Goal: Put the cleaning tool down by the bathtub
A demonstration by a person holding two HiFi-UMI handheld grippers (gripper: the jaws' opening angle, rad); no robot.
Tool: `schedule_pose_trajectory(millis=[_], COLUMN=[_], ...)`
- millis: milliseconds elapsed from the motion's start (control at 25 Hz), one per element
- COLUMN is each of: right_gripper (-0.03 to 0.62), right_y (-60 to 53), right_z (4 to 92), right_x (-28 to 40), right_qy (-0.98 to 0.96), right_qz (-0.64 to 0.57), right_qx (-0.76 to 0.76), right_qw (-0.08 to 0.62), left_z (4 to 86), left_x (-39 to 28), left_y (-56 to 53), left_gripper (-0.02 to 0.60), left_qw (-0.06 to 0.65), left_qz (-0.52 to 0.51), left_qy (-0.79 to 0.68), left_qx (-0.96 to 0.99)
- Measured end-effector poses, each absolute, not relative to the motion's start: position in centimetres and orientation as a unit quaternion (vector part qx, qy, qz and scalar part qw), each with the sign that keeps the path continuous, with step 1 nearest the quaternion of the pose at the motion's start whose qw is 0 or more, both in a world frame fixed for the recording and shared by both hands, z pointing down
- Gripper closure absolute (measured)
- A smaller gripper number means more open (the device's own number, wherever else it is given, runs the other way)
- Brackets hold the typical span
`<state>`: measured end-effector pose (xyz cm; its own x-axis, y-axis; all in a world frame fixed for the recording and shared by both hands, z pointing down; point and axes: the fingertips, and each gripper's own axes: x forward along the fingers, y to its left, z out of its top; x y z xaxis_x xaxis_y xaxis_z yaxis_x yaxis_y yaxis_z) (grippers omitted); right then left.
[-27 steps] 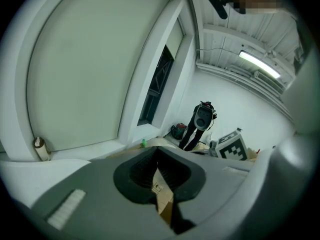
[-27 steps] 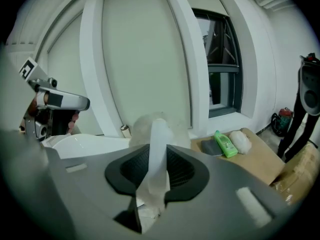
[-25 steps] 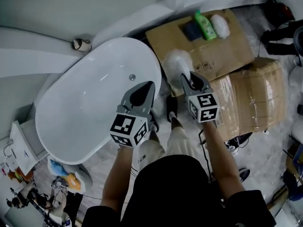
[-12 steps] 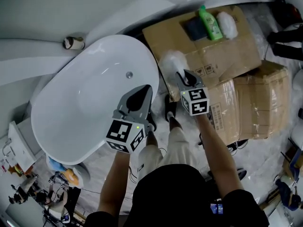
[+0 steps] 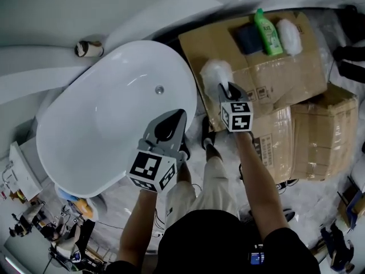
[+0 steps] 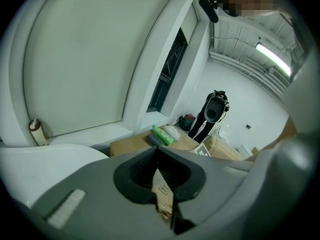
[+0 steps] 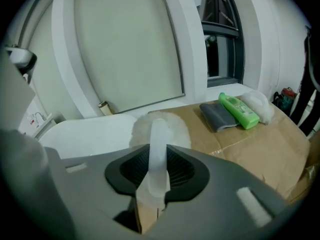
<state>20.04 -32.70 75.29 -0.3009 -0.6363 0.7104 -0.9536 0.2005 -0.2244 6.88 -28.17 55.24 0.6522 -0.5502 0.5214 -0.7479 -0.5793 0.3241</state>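
Note:
The cleaning tool [image 5: 215, 73] is a fluffy white scrub head on a pale translucent handle [image 7: 158, 159]. My right gripper [image 5: 227, 88] is shut on that handle, and the fluffy head [image 7: 161, 129] hangs over the cardboard's near edge, just right of the white bathtub [image 5: 97, 147]. My left gripper [image 5: 175, 114] hovers over the tub's right rim with its jaws shut and nothing between them. The tub's rim [image 7: 90, 134] shows at the left in the right gripper view.
Flattened cardboard [image 5: 296, 56] and a taped box [image 5: 319, 136] lie right of the tub. On the cardboard sit a green bottle [image 5: 268, 32], a dark cloth [image 5: 248, 39] and a white bundle [image 5: 290, 35]. A small brown-and-white roll [image 5: 86, 48] stands on the ledge behind the tub.
The right gripper has carried the cleaning tool slightly forward over the cardboard edge. The left gripper stays above the tub rim. The head camera has shifted a little.

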Motion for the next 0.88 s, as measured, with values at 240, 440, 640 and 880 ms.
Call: schedule_pose_trajectory(millis=[240, 440, 640, 880], right_gripper=[0.500, 0.500, 0.498, 0.497], right_y=[-33.7, -34.2, -34.7, -34.8], right_z=[78.4, 79.6, 79.8, 80.0], right_x=[19.8, 20.1, 19.8, 19.6], right_qy=[-0.732, -0.729, -0.730, -0.728], right_qz=[0.332, 0.337, 0.337, 0.343], right_qx=[0.533, 0.532, 0.529, 0.524], right_qw=[0.264, 0.270, 0.272, 0.278], left_z=[57.2, 57.8, 58.2, 57.9], left_x=[6.3, 6.3, 6.2, 6.0], left_y=[-27.6, -27.5, -27.3, -27.1], left_gripper=[0.583, 0.583, 0.583, 0.583], left_qw=[0.275, 0.280, 0.280, 0.278], left_qz=[0.202, 0.203, 0.207, 0.204], left_qy=[-0.374, -0.378, -0.379, -0.385], left_qx=[0.862, 0.859, 0.858, 0.856])
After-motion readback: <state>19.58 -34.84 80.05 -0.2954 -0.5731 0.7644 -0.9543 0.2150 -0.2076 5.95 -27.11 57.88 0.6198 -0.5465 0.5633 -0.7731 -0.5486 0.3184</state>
